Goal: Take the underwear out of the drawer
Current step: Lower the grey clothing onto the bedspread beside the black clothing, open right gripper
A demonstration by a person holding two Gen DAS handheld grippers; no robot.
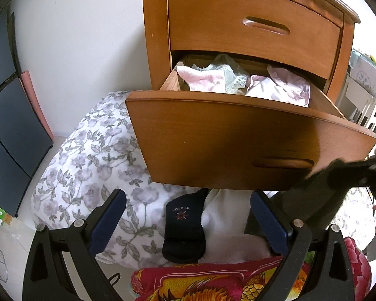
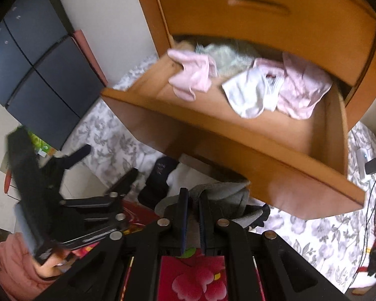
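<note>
Underwear (image 2: 220, 190) between closed right jaws, below open drawer (image 2: 238, 135).

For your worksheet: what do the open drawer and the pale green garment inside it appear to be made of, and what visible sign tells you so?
Open drawer: looks like wood or wood veneer with a smooth satin varnish; warm orange-brown, faint grain, soft sheen.
Pale green garment: seems to be thin lace-trimmed fabric; crumpled, with a scalloped, patterned edge. The exact fibre cannot be told.
</note>
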